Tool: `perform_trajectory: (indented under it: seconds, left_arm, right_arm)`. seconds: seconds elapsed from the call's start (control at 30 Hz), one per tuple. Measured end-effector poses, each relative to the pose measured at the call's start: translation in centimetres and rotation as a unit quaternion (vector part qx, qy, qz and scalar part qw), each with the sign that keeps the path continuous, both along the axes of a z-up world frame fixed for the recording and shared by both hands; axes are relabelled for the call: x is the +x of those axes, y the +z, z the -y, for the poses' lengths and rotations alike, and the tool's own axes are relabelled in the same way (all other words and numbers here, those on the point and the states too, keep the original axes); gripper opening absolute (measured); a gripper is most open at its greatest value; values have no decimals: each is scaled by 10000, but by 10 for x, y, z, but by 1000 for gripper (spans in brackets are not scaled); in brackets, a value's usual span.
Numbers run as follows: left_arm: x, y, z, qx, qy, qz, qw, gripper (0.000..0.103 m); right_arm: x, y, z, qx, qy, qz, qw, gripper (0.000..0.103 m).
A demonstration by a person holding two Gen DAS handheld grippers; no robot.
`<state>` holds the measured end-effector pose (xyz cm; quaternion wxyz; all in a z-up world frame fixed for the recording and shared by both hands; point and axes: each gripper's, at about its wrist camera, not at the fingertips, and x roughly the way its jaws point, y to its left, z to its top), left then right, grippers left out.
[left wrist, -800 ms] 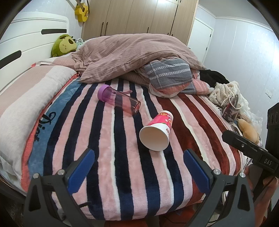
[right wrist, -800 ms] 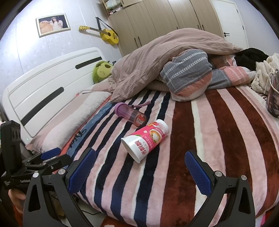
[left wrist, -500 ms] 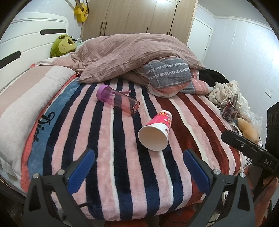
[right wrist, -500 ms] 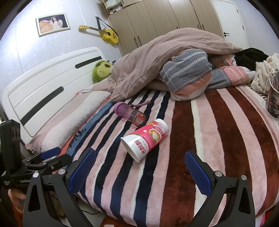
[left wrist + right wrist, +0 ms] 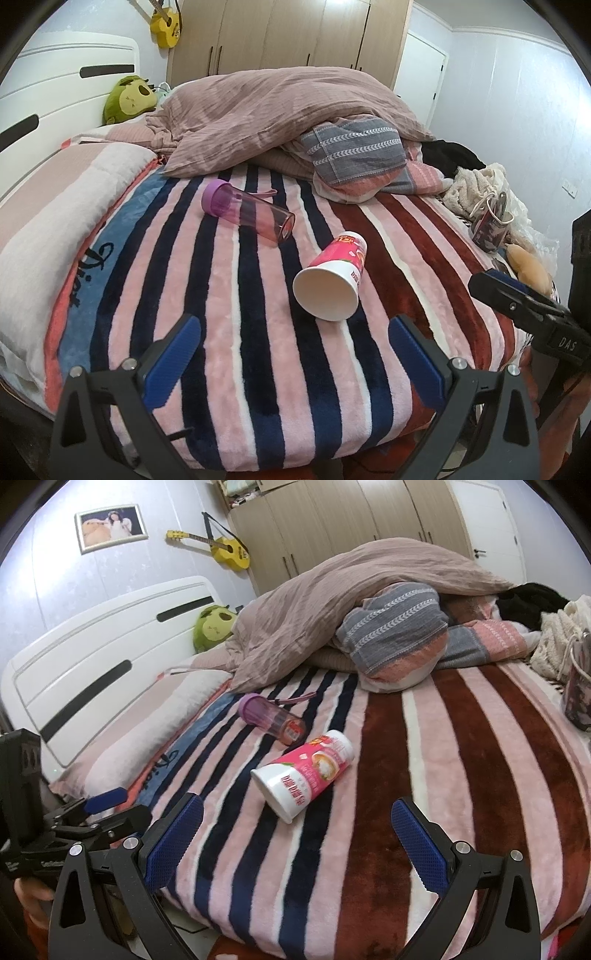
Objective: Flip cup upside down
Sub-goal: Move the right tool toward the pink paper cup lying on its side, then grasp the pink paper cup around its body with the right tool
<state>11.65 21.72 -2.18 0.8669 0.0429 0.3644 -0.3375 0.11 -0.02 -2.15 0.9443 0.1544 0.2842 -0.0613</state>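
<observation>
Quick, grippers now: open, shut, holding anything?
Left gripper: open, empty, short of the cup lying on its side on the blanket.
Right gripper: open, empty.

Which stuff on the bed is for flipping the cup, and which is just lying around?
For the job:
cup, on its side, mouth toward the grippers
left gripper, open
right gripper, open

Just lying around:
purple bottle
green plush
duvet
striped pillow
yellow guitar
</observation>
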Motion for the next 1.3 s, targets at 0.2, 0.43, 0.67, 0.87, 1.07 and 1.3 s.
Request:
perform_trajectory:
  seconds: [0.2,0.43,0.67,0.87,1.07,1.3]
  left_arm:
    - [17,-6,19,18,-216,-25,9998,101]
    - [47,-24,57,42,-694,-191,9974,101]
    - [80,-59,117,272,-1209,-408,9915,101]
    - [99,-84,141,409,-1392,-656,9872,71]
    - [94,-84,129,350,-1454,-693,9863,68]
    - [80,-85,93,279,-1516,-955,9834,68]
  right_arm:
    - [1,7,-2,-463,-125,202,9986,103]
    - [20,-2,19,-621,-355,245,9971,103]
    - [46,-38,52,-317,-507,-285,9978,103]
    - [55,-58,64,-96,-452,-555,9974,103]
    - [62,-65,73,434,-324,-578,9969,103]
    - [78,-68,69,1414,226,-513,9884,103]
